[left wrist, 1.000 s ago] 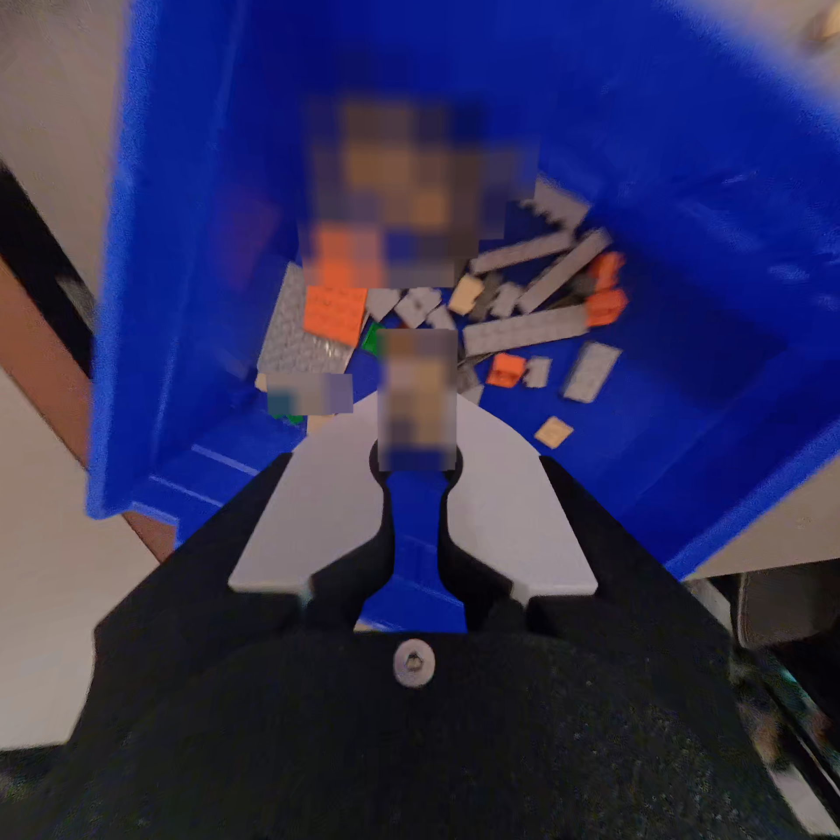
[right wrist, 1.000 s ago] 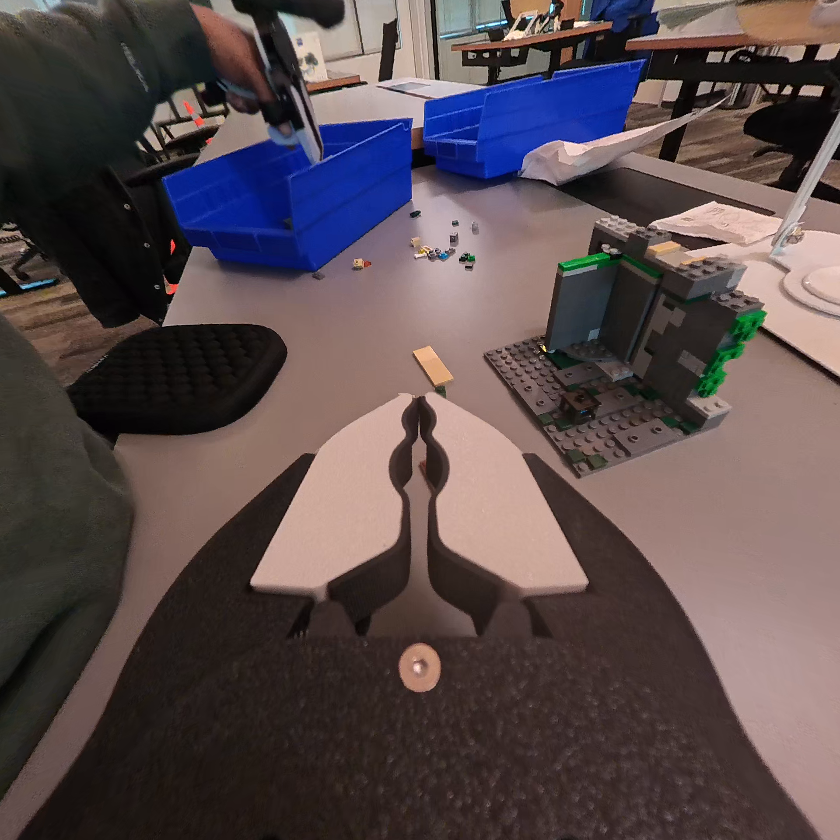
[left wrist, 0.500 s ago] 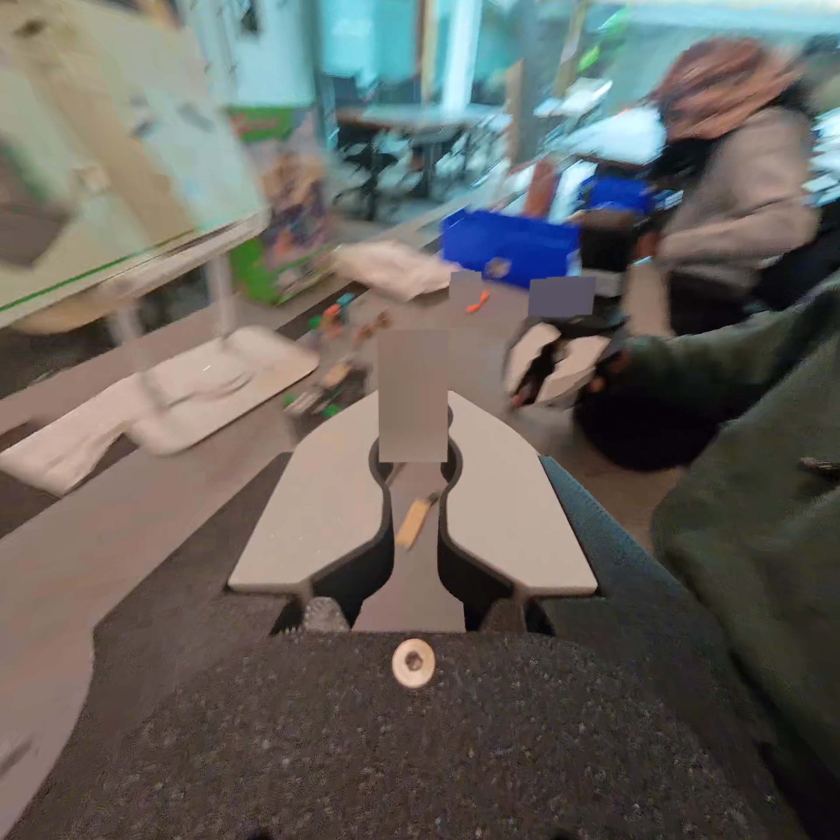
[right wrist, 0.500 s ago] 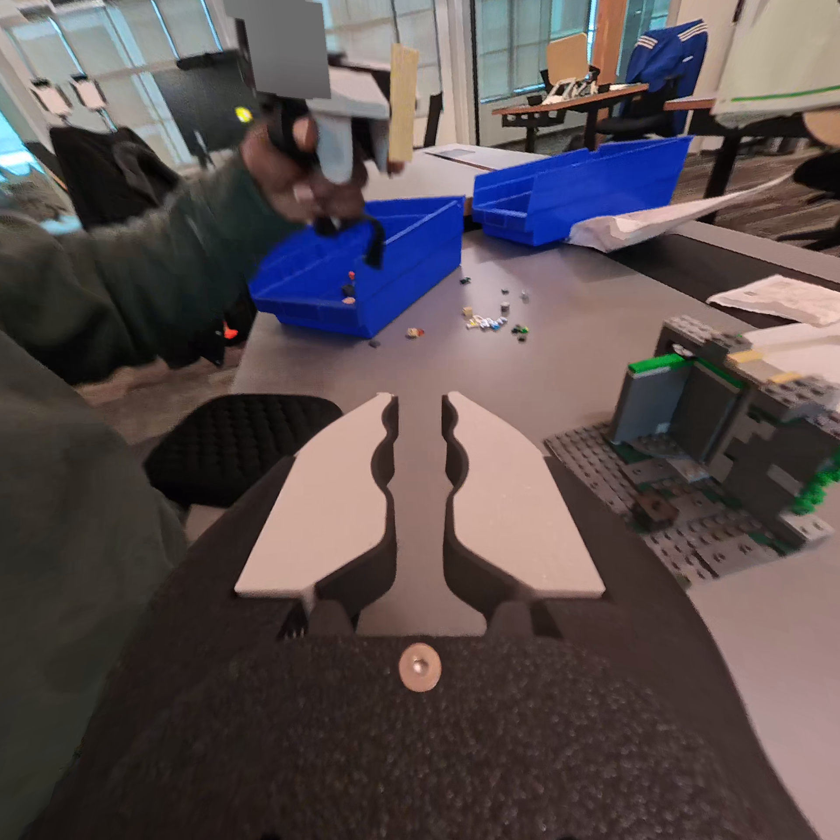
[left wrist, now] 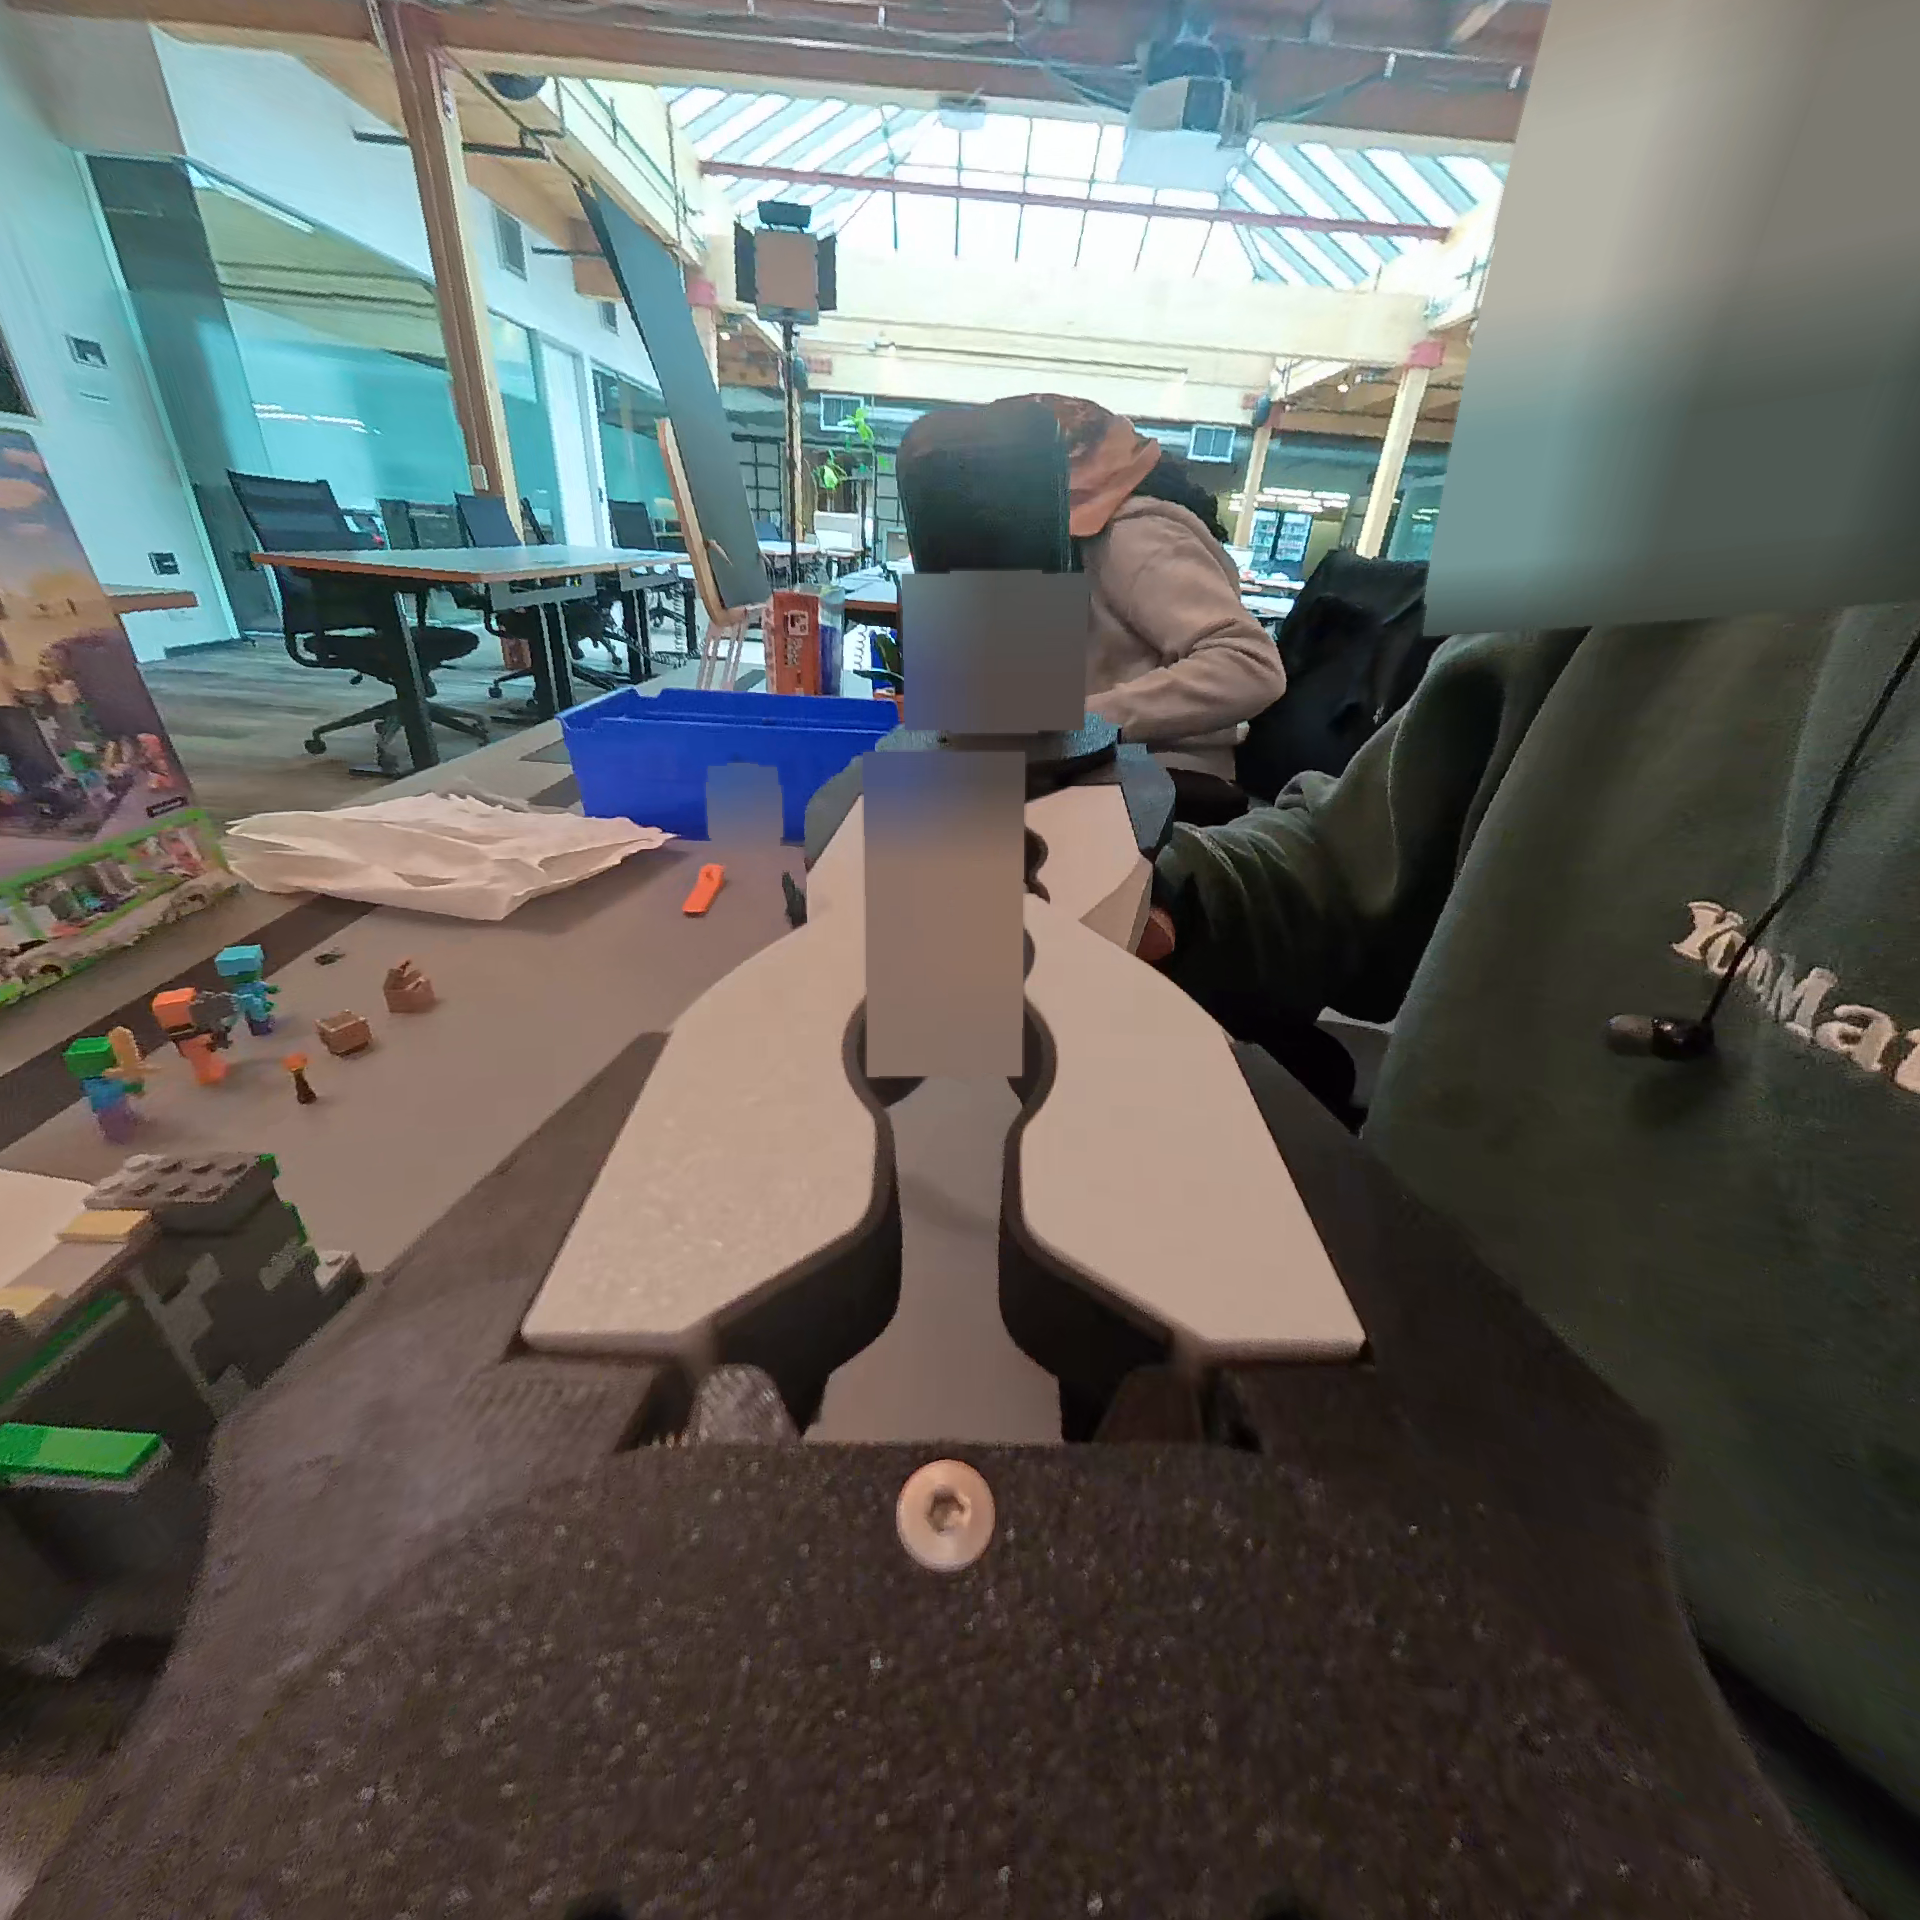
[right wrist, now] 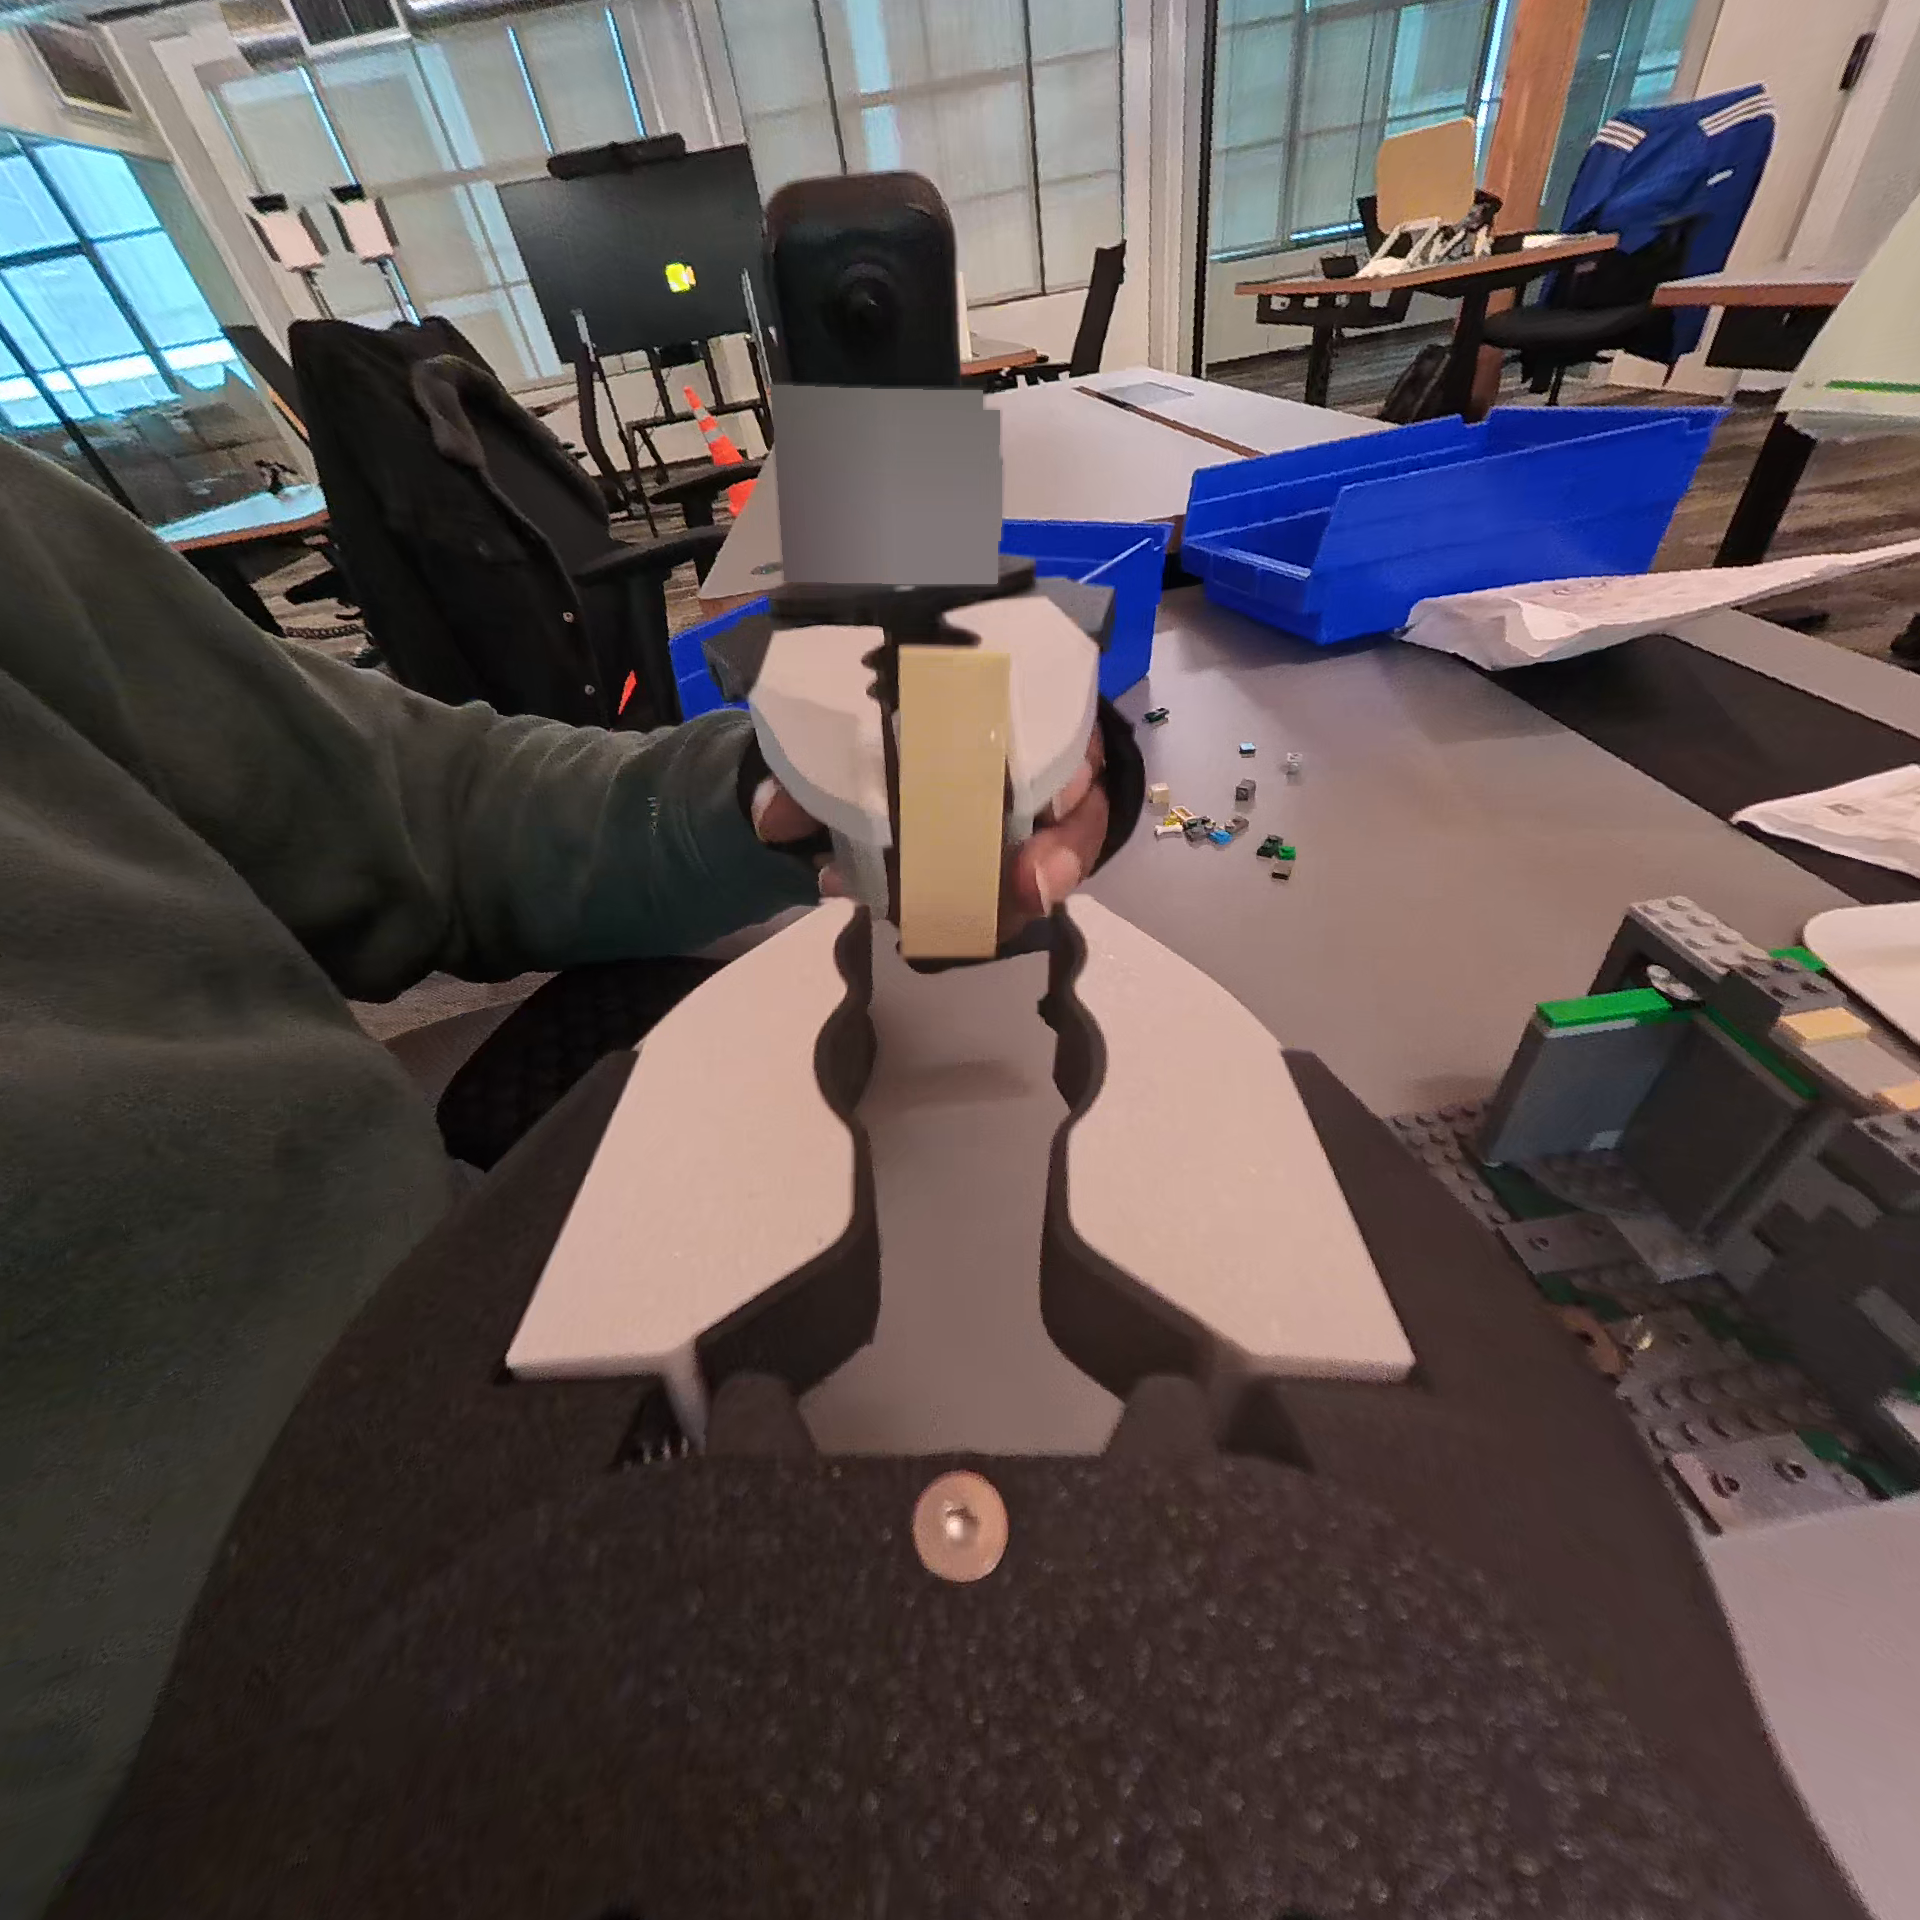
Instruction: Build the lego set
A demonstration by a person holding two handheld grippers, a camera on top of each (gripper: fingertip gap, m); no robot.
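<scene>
My left gripper (left wrist: pixel 943 997) is shut on a long tan plate (right wrist: pixel 951 800) and holds it upright in the air. In the left wrist view a mosaic patch hides the plate. My right gripper (right wrist: pixel 958 925) faces it, open, with its jaws on either side of the plate's lower end and a gap on both sides. The left gripper also shows in the right wrist view (right wrist: pixel 925 727), held by a hand. The grey and green lego build (right wrist: pixel 1662 1122) stands on its grey baseplate (right wrist: pixel 1714 1382) to the right, and shows in the left wrist view (left wrist: pixel 187 1247) at lower left.
Two blue bins (right wrist: pixel 1455 520) (right wrist: pixel 1081 582) stand at the back of the grey table. Small loose pieces (right wrist: pixel 1216 821) lie near them. Minifigures (left wrist: pixel 187 1029), a lego box (left wrist: pixel 73 790), a white paper bag (left wrist: pixel 436 842) and an orange tool (left wrist: pixel 703 891) lie beyond. A black pad (right wrist: pixel 540 1049) lies at left. My two grippers' fingertips are within a few centimetres of each other.
My left gripper came up out of the blue bin with the tan plate and swung round to face the right gripper. My right gripper opened and rose off the table to meet the plate.
</scene>
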